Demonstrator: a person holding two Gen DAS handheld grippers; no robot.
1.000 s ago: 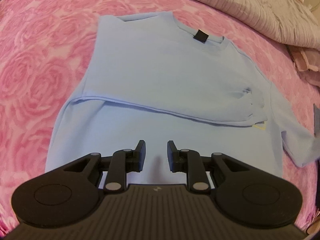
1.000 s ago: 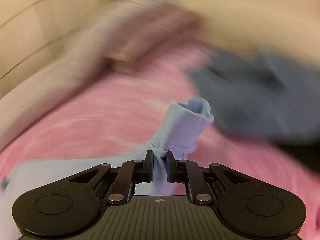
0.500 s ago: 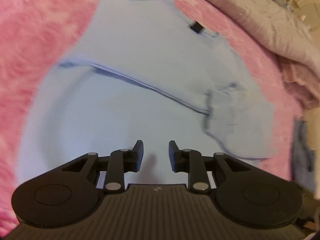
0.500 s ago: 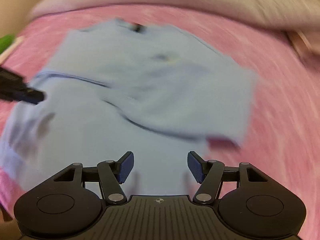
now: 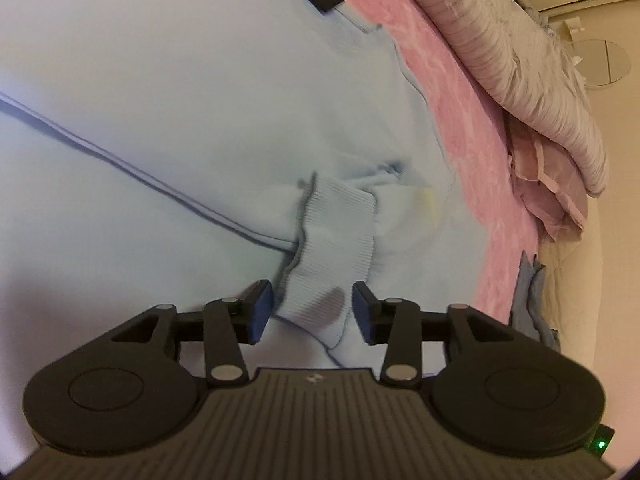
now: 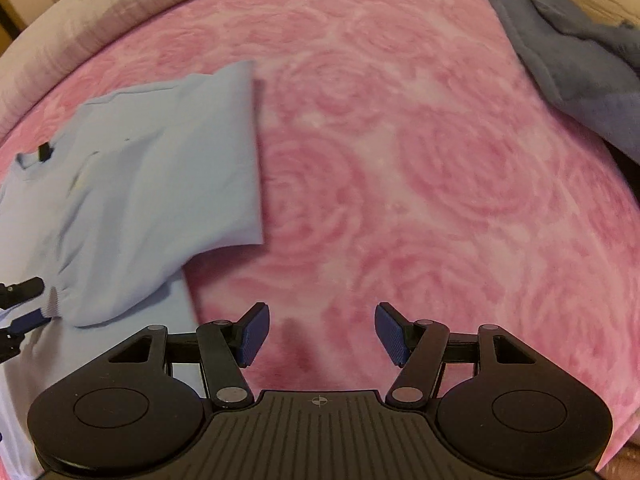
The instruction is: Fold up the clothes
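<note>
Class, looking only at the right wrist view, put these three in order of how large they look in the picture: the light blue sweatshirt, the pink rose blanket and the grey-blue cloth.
1. Pink rose blanket, filling most of the picture.
2. Light blue sweatshirt, cut off by the left edge.
3. Grey-blue cloth, also cut off and farther from the camera, so this last ranking is unsure.

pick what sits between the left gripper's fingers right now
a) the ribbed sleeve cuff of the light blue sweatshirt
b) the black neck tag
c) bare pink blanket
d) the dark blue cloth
a: in the left wrist view the ribbed cuff of the light blue sweatshirt lies in the gap of the left gripper, whose jaws are opening and not pressing on it.
</note>
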